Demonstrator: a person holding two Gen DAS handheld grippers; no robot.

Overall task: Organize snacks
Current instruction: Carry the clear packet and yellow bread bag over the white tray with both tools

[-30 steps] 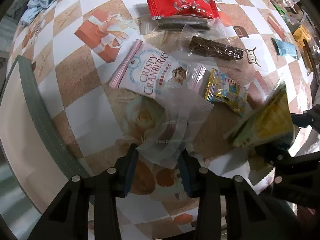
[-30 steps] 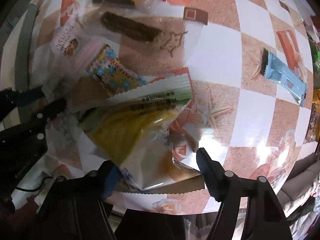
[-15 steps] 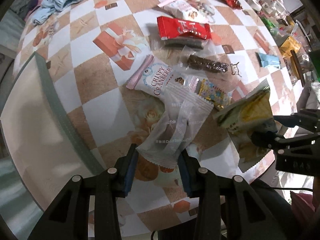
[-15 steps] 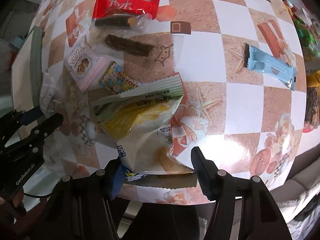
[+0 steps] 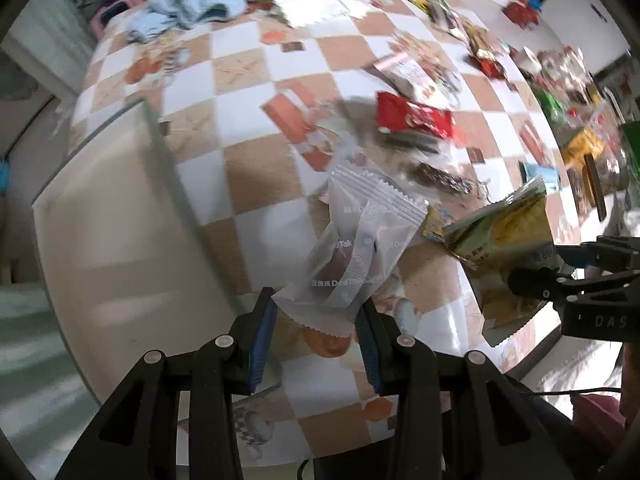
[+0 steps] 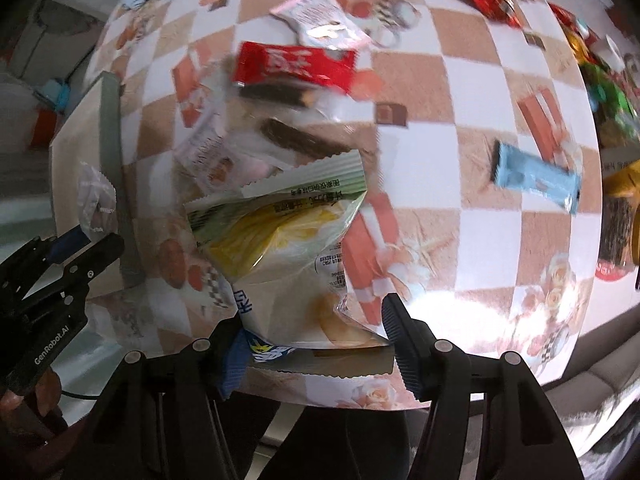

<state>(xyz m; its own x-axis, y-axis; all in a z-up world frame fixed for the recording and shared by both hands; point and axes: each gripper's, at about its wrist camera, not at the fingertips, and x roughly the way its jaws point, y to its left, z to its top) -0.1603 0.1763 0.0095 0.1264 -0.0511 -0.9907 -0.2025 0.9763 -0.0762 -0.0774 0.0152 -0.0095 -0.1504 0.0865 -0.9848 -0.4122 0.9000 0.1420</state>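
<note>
My left gripper (image 5: 316, 308) is shut on the bottom edge of a translucent white snack packet (image 5: 360, 248), which hangs in the air above the checkered table. My right gripper (image 6: 312, 324) is shut on a yellow and green snack bag (image 6: 280, 240), also lifted off the table. In the left wrist view the right gripper (image 5: 560, 264) and its bag (image 5: 504, 240) are at the right. The right wrist view has the left gripper (image 6: 88, 248) with the white packet (image 6: 96, 196) at the far left, over a beige box with a grey-green rim (image 6: 110, 128).
The box rim (image 5: 160, 152) lies left of the snacks. On the table are a red packet (image 6: 294, 66), a dark bar in clear wrap (image 5: 440, 178), a pink cranberry packet (image 6: 208, 156) and a blue bar (image 6: 536, 180). A blue cloth (image 5: 192, 4) lies far back. The table's edge runs below both grippers.
Both grippers have risen with their packets, so the table looks farther away. The left gripper has also shifted toward the beige box. The right jaws drew in slightly on the bag.
</note>
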